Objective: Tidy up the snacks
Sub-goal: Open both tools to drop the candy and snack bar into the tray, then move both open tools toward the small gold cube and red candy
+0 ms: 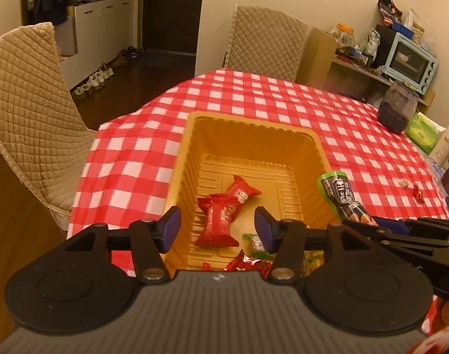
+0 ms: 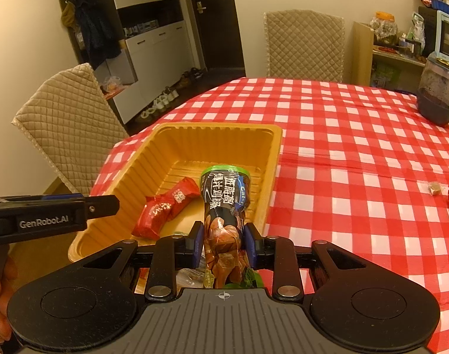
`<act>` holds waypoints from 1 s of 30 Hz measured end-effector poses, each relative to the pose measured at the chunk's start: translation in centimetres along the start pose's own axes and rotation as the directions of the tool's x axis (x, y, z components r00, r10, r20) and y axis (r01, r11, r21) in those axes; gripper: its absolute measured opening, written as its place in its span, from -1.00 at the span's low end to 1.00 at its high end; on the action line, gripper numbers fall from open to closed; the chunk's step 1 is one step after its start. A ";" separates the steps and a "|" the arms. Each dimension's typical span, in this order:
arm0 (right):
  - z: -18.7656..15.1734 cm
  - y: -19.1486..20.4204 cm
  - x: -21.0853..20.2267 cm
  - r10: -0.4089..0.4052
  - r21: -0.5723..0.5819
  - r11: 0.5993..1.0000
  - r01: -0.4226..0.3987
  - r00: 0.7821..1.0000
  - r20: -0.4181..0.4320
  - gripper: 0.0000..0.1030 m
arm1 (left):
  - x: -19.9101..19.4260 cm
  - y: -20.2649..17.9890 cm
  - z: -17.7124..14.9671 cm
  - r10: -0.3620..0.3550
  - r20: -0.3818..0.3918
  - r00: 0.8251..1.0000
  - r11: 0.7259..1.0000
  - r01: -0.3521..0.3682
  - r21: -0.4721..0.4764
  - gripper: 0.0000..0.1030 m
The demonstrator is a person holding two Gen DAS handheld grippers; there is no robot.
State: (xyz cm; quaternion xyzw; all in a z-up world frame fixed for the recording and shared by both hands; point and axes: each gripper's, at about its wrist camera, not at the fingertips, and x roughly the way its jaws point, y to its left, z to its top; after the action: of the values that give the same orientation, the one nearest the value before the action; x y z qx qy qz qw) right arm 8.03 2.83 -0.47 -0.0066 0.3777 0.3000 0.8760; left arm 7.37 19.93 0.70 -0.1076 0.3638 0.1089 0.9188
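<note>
Above the near right corner of the golden tray (image 2: 165, 144), the dark snack pouch (image 2: 224, 206) stands pinched between the right gripper (image 2: 223, 244) pads. Its jaws are closed on the pouch's lower half, and its long axis runs away from the jaws, the green-rimmed top tilting out over the tray floor. In the left wrist view the same pouch (image 1: 340, 197) rises just past the tray's right wall (image 1: 318, 159), so the coming move looks like a short drop or forward tip into the tray.

Within the tray, two red packets (image 1: 224, 215) lie overlapping on the floor, with a small green-wrapped sweet (image 1: 256, 242) near the front wall. The left gripper (image 1: 217, 230) hovers over that front part, its jaws apart and holding nothing, the red packets showing between the blue pads.

Beyond the packets, the tray's far half is bare, offering room for the pouch. To the tray's right, on the checked tablecloth (image 2: 342, 147), two small wrapped sweets (image 2: 444, 194) lie well apart from the tray, nearer the right hand's side.
</note>
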 end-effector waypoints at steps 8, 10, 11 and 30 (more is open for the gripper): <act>0.7 0.9 1.0 0.031 0.008 0.999 -0.031 0.999 0.017 -0.42 | -0.5 1.0 0.0 0.015 0.011 1.000 1.000 -0.015 -0.026 0.03; 0.7 0.8 1.3 0.045 0.017 0.999 -0.045 0.999 0.015 -0.22 | -0.5 1.2 -0.1 0.017 0.011 1.000 0.999 -0.017 -0.033 0.04; 0.7 0.7 1.3 0.042 0.020 0.999 -0.042 0.999 0.015 0.04 | -0.6 1.3 -0.1 0.018 0.010 1.000 0.999 -0.017 -0.035 0.05; -3.0 -4.4 -4.9 -0.104 0.121 0.987 0.104 0.995 -0.002 0.13 | -2.8 -3.1 -2.0 -0.046 0.005 0.999 0.999 0.046 0.024 0.40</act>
State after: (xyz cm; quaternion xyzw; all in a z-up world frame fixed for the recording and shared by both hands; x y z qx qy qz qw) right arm 5.77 -4.05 -0.27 0.0273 0.3926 0.2304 0.8900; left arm 4.93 16.09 1.59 -0.1048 0.3601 0.0838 0.9232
